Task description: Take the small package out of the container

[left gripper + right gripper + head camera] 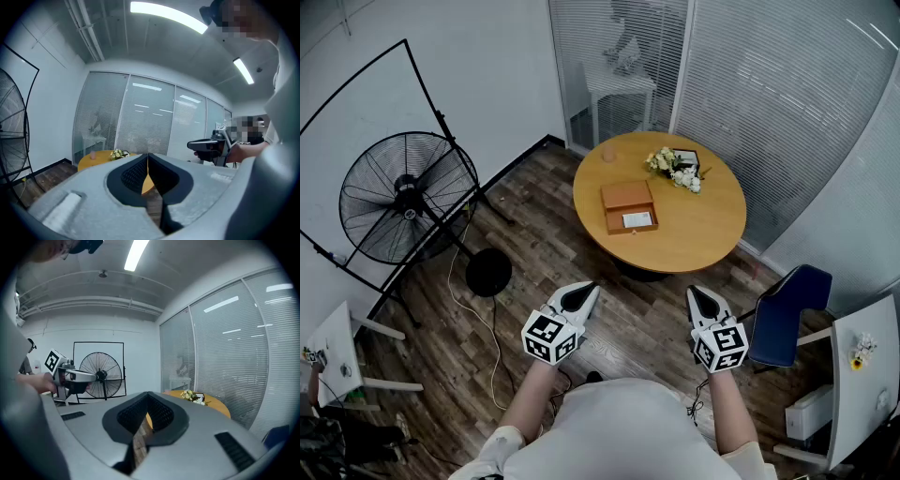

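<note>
An open brown box (628,207), the container, lies on the round orange table (694,234), and a small white package (637,220) rests in its near half. Both grippers hover over the wooden floor well short of the table, pointing toward it. My left gripper (592,289) has its jaws shut with nothing between them, as the left gripper view (148,155) confirms. My right gripper (694,292) also looks shut and empty (148,393). The box is hidden behind the jaws in both gripper views.
Flowers (675,169) and a pink cup (608,153) stand at the table's far side. A large floor fan (408,197) with its round base (488,272) stands left, a cable trailing on the floor. A blue chair (787,314) sits right. White tables flank both lower corners.
</note>
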Demonstrator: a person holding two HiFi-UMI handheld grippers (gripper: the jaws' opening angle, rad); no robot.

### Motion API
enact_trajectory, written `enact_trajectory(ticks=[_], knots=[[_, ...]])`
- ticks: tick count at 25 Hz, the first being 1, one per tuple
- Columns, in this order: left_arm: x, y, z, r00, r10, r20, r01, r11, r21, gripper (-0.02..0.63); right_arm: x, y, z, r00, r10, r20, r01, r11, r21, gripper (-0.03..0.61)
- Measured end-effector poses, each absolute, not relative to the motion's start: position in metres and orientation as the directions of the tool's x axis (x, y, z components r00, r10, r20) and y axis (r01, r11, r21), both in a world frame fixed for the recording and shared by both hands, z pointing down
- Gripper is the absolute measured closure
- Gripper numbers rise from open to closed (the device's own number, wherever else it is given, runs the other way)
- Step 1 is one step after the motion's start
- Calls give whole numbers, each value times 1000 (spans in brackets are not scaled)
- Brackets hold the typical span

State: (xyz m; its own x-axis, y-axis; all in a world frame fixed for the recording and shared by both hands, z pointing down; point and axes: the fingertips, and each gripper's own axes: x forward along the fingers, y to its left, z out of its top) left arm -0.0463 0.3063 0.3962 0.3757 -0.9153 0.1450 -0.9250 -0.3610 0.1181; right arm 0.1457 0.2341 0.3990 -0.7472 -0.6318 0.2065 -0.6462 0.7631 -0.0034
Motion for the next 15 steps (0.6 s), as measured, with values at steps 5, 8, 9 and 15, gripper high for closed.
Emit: enact_trajectory(ticks=[5, 8, 9, 15], knots=[[-48, 308, 396, 376, -915, 148, -925, -360, 122, 594, 144, 237, 396, -746, -635, 200, -647, 762, 5, 577], [-45, 309, 396, 380, -913, 147, -923, -365, 123, 594, 146, 239, 395, -746, -637, 197, -649, 761, 4, 577], [-45, 309, 397, 382, -912, 148, -922, -366, 123, 594, 146, 239, 396, -744, -638, 197, -651, 759, 0, 575], [-44, 312, 402, 385, -909, 159, -920, -366, 138, 594, 149, 239, 399, -736, -649, 193, -667, 744, -40, 575]])
